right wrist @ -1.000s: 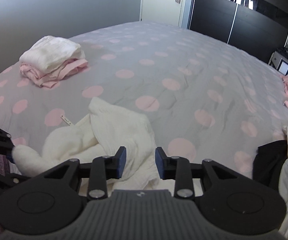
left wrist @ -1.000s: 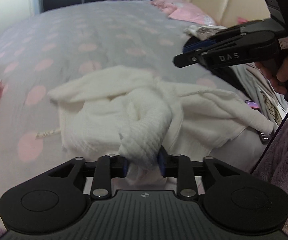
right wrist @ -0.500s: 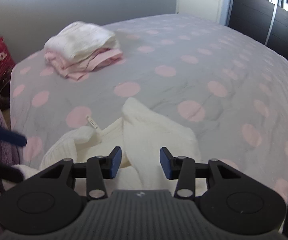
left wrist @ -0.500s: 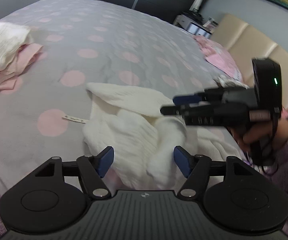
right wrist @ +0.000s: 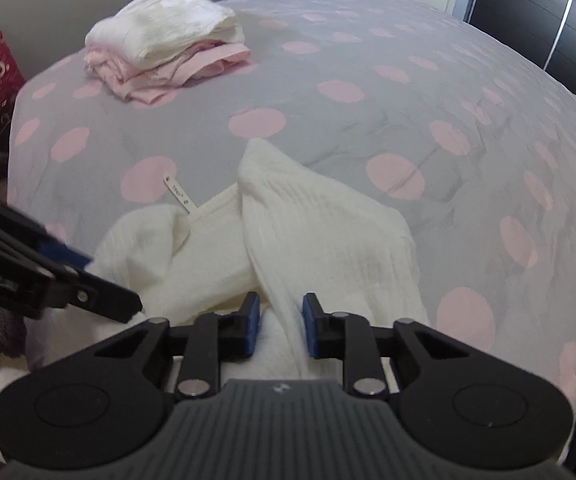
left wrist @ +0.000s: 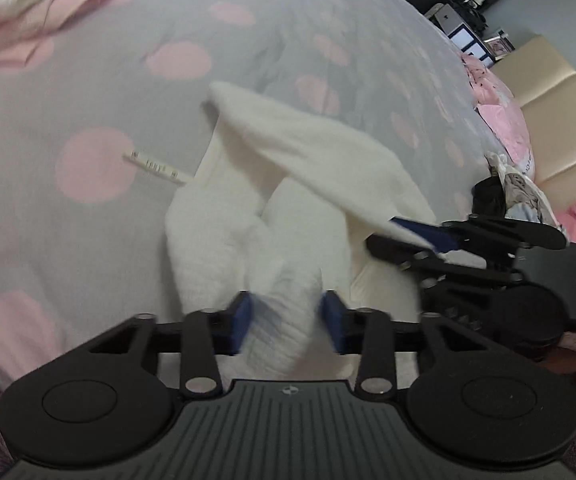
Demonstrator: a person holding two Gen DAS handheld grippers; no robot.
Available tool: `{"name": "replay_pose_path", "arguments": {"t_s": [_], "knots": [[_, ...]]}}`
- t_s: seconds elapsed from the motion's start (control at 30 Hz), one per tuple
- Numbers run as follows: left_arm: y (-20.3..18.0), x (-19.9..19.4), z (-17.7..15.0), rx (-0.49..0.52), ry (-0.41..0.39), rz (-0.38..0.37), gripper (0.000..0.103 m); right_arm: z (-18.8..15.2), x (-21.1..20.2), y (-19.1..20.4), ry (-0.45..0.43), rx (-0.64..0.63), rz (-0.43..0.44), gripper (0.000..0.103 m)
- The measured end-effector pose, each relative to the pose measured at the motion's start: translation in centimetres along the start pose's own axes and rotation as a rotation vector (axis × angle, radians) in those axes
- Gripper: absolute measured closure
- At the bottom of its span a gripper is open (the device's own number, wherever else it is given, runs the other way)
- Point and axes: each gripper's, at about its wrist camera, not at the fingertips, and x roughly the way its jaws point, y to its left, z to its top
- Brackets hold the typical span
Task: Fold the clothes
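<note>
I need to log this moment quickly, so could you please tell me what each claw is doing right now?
Left claw: closing on a bunched part of the white garment.
Right claw: closing on a fold of that garment.

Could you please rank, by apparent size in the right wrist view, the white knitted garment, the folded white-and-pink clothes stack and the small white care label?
1. White knitted garment, nearest the camera
2. Folded white-and-pink clothes stack, farther away
3. Small white care label

Both grippers dropped onto the white garment (left wrist: pixel 288 184), jaws closing.
</note>
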Motion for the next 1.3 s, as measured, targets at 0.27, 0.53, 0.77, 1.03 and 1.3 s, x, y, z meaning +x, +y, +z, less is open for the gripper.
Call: {"name": "replay_pose_path", "arguments": {"t_s": [0.27,0.53,0.77,1.03,1.3], "knots": [[1.0,-3.8,0.6,0.057,-0.149,0.071,0.098,1.2,-5.7,-4.1,-0.169,0.199,-0.144,0.097],[-0.2,-5.2,1.1,0.024,-0.132,-0.032,0.089,-0.3,-9.5,-4.4,-0.180,0.251,-0.151,0.097],[-1.3,-3.4,0.8,-0.014,-0.078,-0.050,0.066,-5.4,-9.2,-2.1,-0.070,0.257,-0.126,0.097],[-1.1,-0.2,-0.5,-0.140,0.022,-0.040,0.057,-8.9,-8.8,-0.6,-0.014,0.246,-0.078,0.097],[0.0,2.5,-1.5,-0.201,0.079,0.005,0.068,-11.0,-7.9,1.1,0.050,0.176,-0.034,0.097]]}}
